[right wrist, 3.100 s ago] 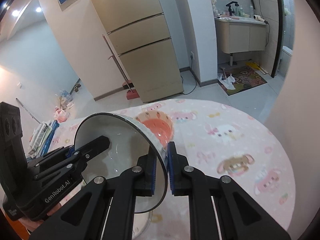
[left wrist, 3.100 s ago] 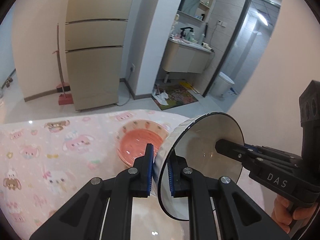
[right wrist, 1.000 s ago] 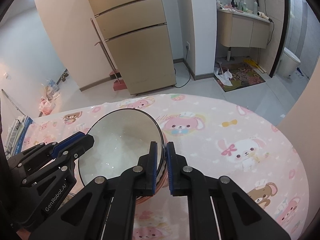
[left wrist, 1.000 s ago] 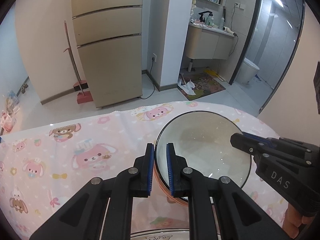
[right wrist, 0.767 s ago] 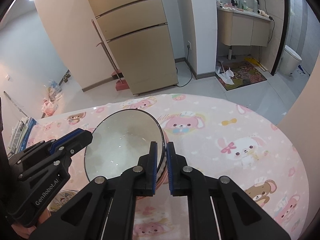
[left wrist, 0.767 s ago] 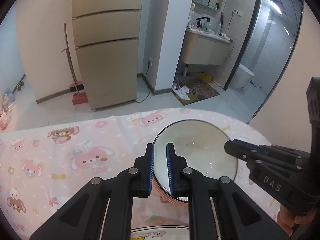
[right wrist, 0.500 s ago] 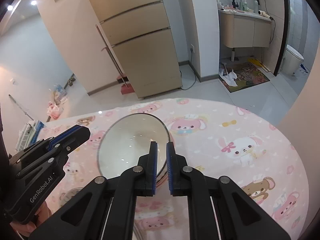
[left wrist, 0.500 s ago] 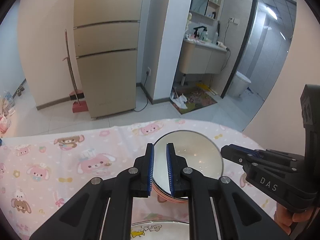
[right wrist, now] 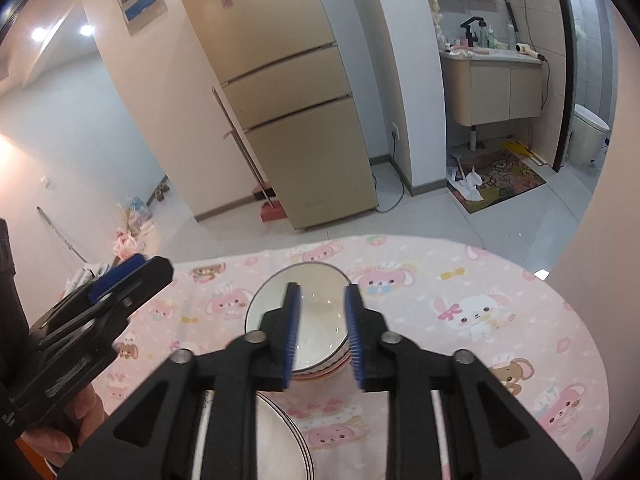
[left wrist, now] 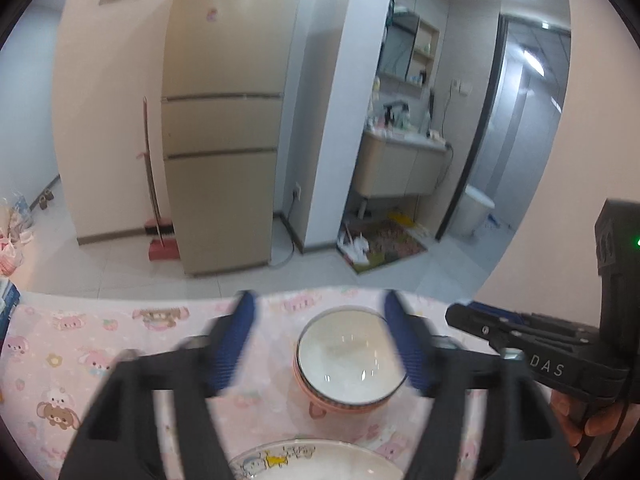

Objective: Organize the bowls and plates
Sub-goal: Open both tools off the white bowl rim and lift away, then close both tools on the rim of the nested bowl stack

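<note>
A white bowl (left wrist: pixel 349 364) with a dark rim sits nested inside a pink bowl (left wrist: pixel 340 402) on the pink cartoon tablecloth (left wrist: pixel 80 360). It also shows in the right wrist view (right wrist: pixel 316 312), partly behind my fingers. My left gripper (left wrist: pixel 320 340) is open wide and empty, raised above and behind the bowls. My right gripper (right wrist: pixel 322 336) is open and empty, also lifted clear of the bowl. A plate with cartoon prints (left wrist: pixel 304 460) lies nearer me; its rim shows in the right wrist view (right wrist: pixel 288 440).
The round table's far edge (right wrist: pixel 400 238) faces a tiled floor with a beige fridge (right wrist: pixel 288 100). A pale wall (right wrist: pixel 608 240) stands close on the right. The right gripper's body (left wrist: pixel 552 360) shows to the right of the bowls in the left wrist view.
Both grippers were shut on the white bowl's rim and lowered it into the pink bowl. Now both have opened, let go and pulled up and back.
</note>
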Demonstrator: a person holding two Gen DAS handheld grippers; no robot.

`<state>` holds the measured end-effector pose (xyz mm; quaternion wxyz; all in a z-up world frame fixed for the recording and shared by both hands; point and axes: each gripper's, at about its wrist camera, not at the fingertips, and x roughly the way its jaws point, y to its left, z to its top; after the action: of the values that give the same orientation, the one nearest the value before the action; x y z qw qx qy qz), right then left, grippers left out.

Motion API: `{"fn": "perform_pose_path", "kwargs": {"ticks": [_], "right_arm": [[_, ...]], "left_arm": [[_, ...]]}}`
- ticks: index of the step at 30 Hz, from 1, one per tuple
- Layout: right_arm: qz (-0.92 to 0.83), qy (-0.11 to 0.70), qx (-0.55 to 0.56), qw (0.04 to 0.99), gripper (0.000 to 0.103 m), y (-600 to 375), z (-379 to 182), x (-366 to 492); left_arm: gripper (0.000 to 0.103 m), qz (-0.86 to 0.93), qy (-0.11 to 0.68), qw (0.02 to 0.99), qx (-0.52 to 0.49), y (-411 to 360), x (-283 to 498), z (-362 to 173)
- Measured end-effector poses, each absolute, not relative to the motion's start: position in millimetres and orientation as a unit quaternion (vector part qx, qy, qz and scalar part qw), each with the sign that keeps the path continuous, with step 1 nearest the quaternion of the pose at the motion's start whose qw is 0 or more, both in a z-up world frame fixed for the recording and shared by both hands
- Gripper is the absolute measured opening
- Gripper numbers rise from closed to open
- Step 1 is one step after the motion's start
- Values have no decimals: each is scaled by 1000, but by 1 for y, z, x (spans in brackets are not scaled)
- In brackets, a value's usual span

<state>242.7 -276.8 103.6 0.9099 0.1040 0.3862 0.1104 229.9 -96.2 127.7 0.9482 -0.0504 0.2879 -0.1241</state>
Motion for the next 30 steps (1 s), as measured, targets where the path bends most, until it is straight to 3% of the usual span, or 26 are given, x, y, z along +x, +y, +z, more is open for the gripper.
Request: {"fn": "perform_pose_path", "kwargs": {"ticks": [2, 4, 6, 12, 19, 22, 23, 30], "right_arm": [[109, 379, 107, 913, 38, -280, 108, 242], [108, 372, 114, 915, 47, -284, 110, 243], [108, 364, 127, 916, 68, -288, 112, 245], [89, 338, 177, 920, 81, -304, 109, 252], [94, 354, 210, 907, 83, -319, 96, 270], [82, 361, 224, 902, 83, -325, 90, 274], [84, 365, 226, 899, 83, -325, 87, 276], [100, 410, 224, 879, 84, -311, 61, 287]], "left_arm": [[78, -121, 284, 950, -51, -94, 230, 131], [88, -128, 289, 947, -58, -92, 234, 130], [88, -128, 288, 947, -68, -88, 236, 128], [88, -120, 286, 943, -120, -69, 247, 111], [89, -98, 272, 949, -128, -44, 253, 104], [103, -109, 275, 942, -157, -36, 259, 99], [103, -112, 277, 942, -155, -37, 260, 96], [103, -143, 357, 916, -116, -66, 287, 58]]}}
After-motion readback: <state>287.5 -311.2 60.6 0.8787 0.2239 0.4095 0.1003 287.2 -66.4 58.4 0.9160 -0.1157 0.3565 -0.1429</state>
